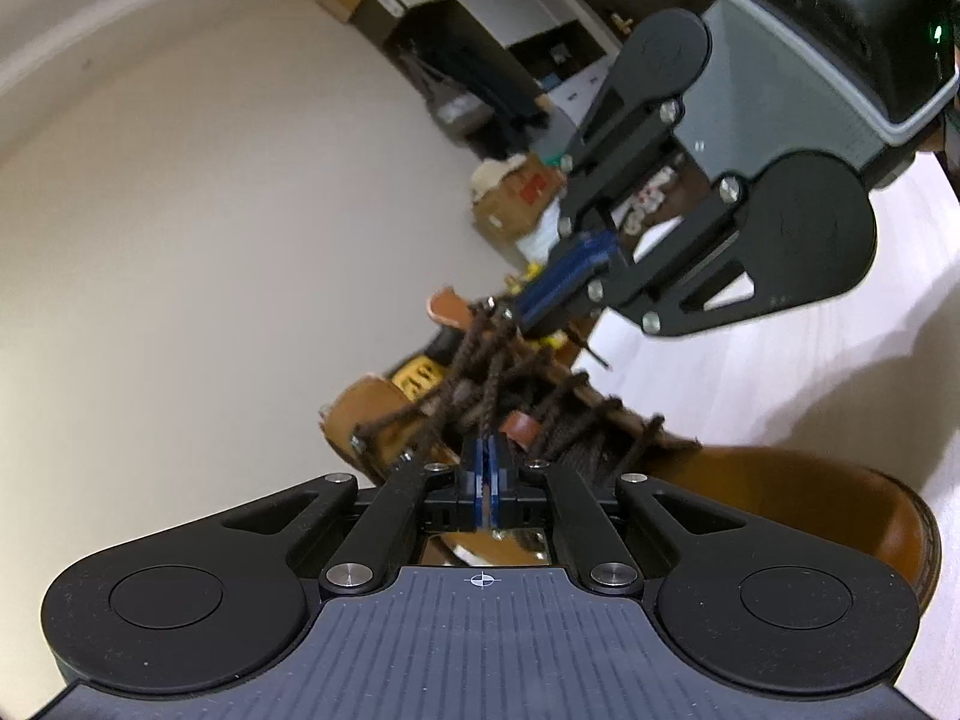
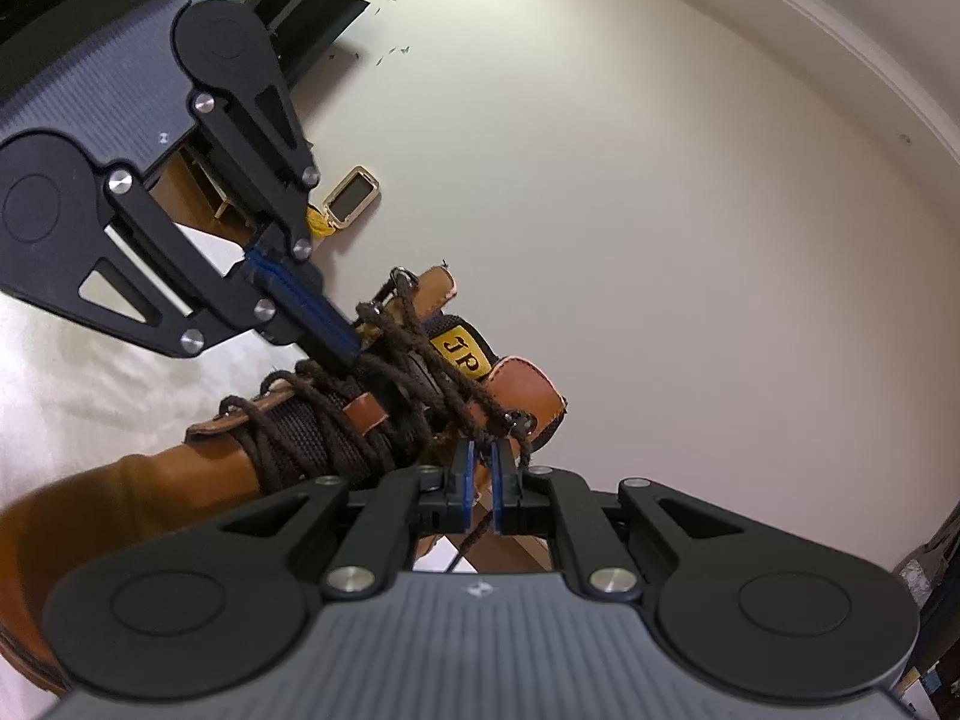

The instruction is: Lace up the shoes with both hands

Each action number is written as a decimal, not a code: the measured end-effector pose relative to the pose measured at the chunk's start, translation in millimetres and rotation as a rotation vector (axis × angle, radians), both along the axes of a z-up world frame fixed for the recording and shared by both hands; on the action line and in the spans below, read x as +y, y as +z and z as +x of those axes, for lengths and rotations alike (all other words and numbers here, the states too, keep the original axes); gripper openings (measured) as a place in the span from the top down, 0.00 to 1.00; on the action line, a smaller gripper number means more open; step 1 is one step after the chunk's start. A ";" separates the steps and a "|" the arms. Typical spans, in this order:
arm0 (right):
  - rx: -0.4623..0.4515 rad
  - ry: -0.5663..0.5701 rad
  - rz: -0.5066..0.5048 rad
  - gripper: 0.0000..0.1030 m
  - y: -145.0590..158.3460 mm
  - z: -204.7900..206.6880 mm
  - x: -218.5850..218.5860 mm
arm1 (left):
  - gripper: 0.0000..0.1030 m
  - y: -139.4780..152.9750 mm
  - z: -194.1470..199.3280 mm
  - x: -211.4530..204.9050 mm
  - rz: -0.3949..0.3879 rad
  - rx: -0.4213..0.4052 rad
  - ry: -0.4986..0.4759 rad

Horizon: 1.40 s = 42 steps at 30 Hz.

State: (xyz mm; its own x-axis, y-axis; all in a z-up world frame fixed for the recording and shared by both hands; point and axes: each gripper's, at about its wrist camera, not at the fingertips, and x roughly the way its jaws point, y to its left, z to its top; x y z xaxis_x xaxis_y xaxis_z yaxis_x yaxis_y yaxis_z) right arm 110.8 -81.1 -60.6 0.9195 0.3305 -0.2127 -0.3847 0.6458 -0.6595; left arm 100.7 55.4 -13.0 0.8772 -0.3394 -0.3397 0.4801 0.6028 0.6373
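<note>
A tan leather boot (image 1: 810, 498) lies on a white surface, laced with a dark brown shoelace (image 1: 492, 378) that crosses several times over its dark tongue. In the left wrist view my left gripper (image 1: 486, 447) has its blue pads together on a lace strand above the tongue. My right gripper (image 1: 513, 315) comes in from the upper right and pinches the lace near the boot's top eyelet. In the right wrist view the right gripper (image 2: 483, 459) holds a shoelace (image 2: 420, 360) strand between its narrowly parted pads, by the collar of the boot (image 2: 120, 498). The left gripper (image 2: 354, 351) grips the lace opposite.
The white tabletop (image 1: 780, 372) runs to the right of the boot. Cardboard boxes (image 1: 516, 198) and dark furniture (image 1: 456, 60) stand on the floor beyond. A small beige-framed tag (image 2: 354, 195) with a yellow piece lies on the pale floor.
</note>
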 end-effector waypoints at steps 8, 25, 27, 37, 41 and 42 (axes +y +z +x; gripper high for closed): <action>0.005 -0.006 -0.013 0.94 -0.2 -7.4 2.9 | 0.95 6.4 4.7 -5.1 -0.002 0.038 0.034; 0.024 -0.041 0.005 0.93 8.3 -24.3 5.3 | 0.93 7.4 4.2 -2.9 -0.001 0.102 0.084; 0.030 -0.046 0.010 0.93 6.9 -24.4 1.4 | 0.93 6.6 4.6 -2.7 0.000 0.109 0.088; 0.064 -0.073 0.048 0.87 4.3 5.5 -4.3 | 0.93 7.4 0.9 1.5 -0.001 0.110 0.100; 0.127 -0.090 0.121 0.87 6.1 10.4 -15.8 | 0.93 8.7 -5.7 28.0 -0.107 0.082 0.133; 0.146 -0.095 0.146 0.87 5.3 14.7 -19.2 | 0.91 8.3 -4.8 35.2 -0.143 0.079 0.155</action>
State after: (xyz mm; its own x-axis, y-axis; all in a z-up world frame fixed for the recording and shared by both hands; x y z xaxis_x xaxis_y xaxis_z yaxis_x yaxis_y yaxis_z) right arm 125.4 -100.2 -55.2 0.9111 0.2810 -0.3017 -0.4020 0.7681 -0.4984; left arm 95.9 90.6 -4.7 0.8951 -0.2525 -0.3674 0.4199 0.7544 0.5045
